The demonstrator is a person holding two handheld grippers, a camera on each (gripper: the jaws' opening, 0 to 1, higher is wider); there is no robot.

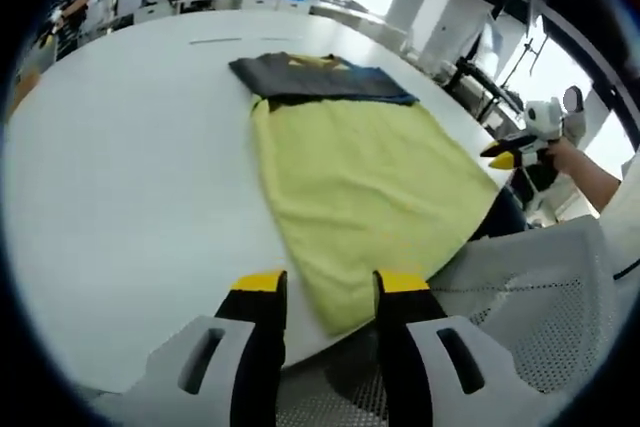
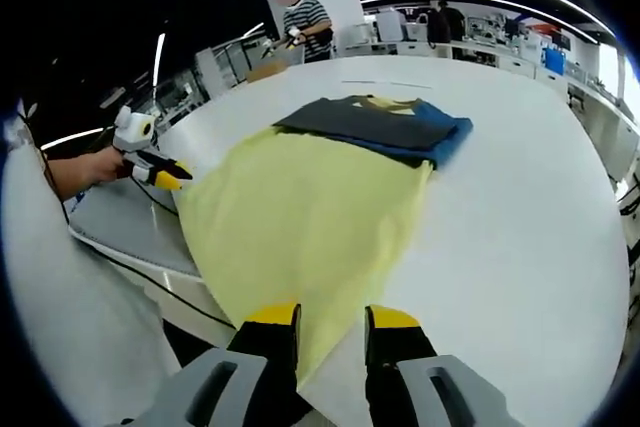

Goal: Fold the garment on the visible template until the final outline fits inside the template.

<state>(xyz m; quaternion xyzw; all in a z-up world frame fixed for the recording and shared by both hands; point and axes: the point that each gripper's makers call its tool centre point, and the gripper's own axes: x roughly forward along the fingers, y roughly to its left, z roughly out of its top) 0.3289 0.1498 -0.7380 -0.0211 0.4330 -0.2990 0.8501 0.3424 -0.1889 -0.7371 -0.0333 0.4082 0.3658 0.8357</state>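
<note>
- The yellow garment lies spread flat on the white table, its near end reaching the table's near edge and drooping slightly over it.
- At its far end a dark folded garment with blue and yellow showing lies across it, touching and overlapping that end.
- No template outline can be made out on the table in either view.
- The left gripper hovers just above the near hem, jaws apart and grasping nothing; in the right gripper view it sits at the garment's left edge.
- The right gripper is likewise released, jaws parted over the near corner of the cloth, holding nothing; in the left gripper view it stands off the right side of the table.
- Risk: the hem hanging at the edge could slide off if one corner is pulled alone, dragging the cloth out of the workspace.
- Risk: a pinch taking just one layer or too little cloth would likely give a crooked fold.
- Risk: a fold carried far could push or cover the dark garment.
- Room: the table is bare and wide to the left and right of the cloth, and beyond the dark garment.
- A mesh chair back sits near the table's near edge, crowding the low approach.
- A person stands well apart at the far side.
</note>
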